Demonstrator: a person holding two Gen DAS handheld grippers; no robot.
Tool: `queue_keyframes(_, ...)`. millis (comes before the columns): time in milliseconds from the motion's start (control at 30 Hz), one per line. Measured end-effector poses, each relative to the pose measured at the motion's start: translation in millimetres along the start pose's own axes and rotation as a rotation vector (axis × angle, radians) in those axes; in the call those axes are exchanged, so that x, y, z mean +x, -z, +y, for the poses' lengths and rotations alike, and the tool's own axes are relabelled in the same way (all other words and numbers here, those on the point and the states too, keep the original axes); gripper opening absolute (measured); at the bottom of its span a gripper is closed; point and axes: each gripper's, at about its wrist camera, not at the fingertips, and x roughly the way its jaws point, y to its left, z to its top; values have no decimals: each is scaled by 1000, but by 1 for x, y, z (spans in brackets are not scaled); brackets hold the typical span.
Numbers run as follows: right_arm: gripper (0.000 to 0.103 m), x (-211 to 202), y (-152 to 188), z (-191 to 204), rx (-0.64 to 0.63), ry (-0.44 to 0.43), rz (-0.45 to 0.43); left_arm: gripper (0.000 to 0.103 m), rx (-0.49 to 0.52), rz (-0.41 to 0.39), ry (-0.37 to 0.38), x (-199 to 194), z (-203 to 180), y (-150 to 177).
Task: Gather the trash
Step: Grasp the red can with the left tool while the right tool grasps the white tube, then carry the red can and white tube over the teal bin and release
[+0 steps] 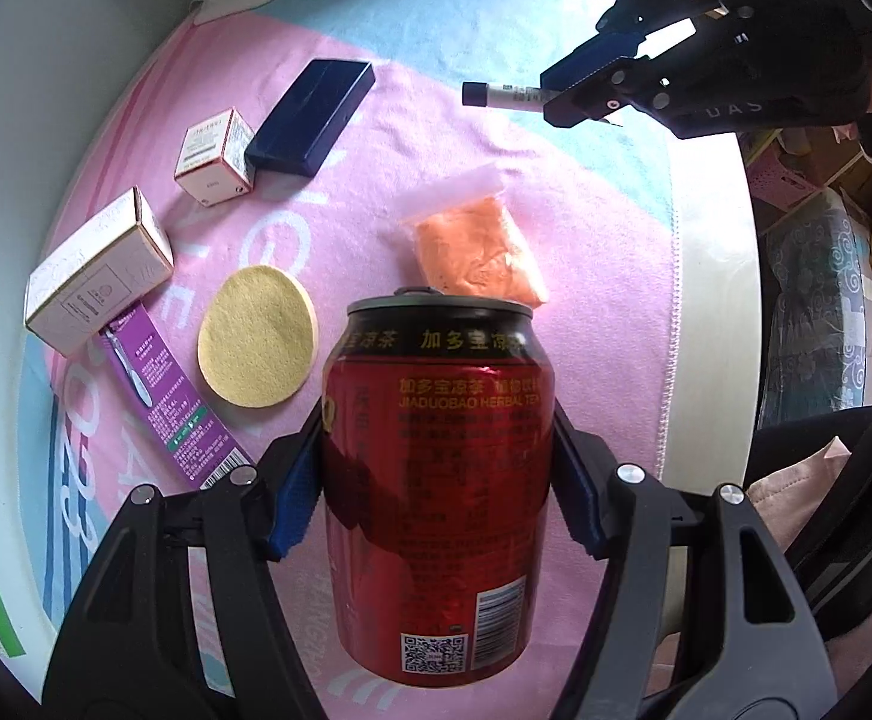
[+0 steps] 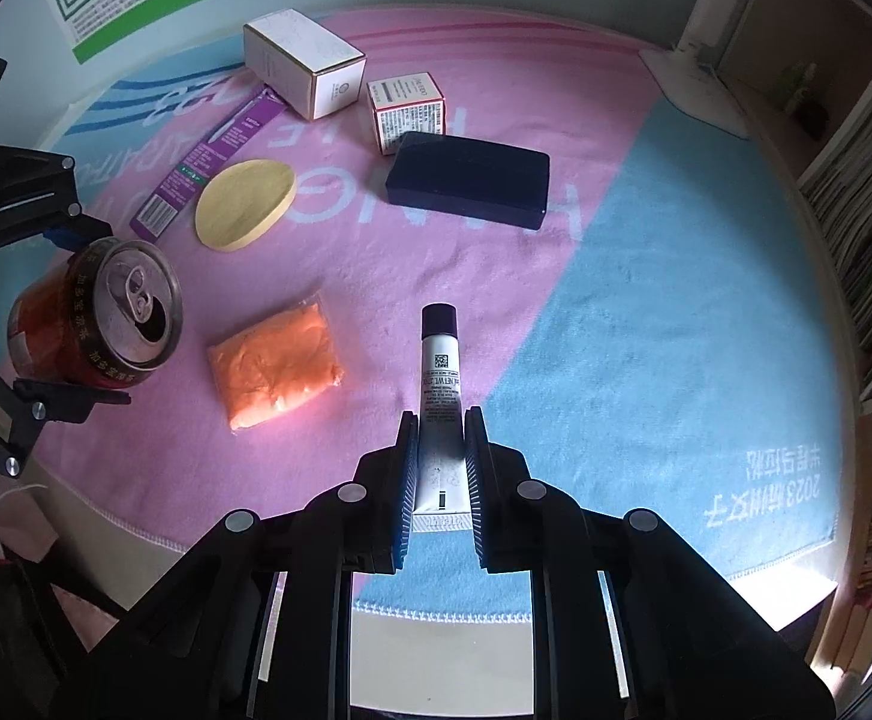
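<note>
Left claw (image 1: 436,480) clamping red can (image 1: 436,480), right claw (image 1: 562,102) pinching tube (image 1: 499,94)

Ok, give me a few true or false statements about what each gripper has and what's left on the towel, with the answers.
1. The left gripper is shut on the red can. True.
2. The can's tab end is sealed. False: the opening shows in the right wrist view.
3. The right gripper is shut on the white tube. True.
4. The tube's dark cap sits between the jaws. False: the cap points away from them, and they clamp the crimped end.
5. The orange packet lies on the towel, not held. True.
</note>
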Motion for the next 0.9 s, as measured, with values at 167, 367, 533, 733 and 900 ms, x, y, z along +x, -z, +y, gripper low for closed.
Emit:
queue_keyframes(167,17,-20,18,0,35,30,-19,63,49,-31,-4,-14,-16,-5)
queue_keyframes(367,17,-42,55,-4,122,66,-33,63,152,-56,9,-23,-50,-17)
queue_keyframes(533,17,-57,99,-7,220,96,-29,63,256,-70,34,-22,-85,-29)
queue_keyframes(733,17,-73,162,-8,368,138,-13,63,409,-80,82,-20,-137,-38)
queue_keyframes(900,17,-86,218,-7,493,172,6,63,538,-80,128,-18,-183,-44)
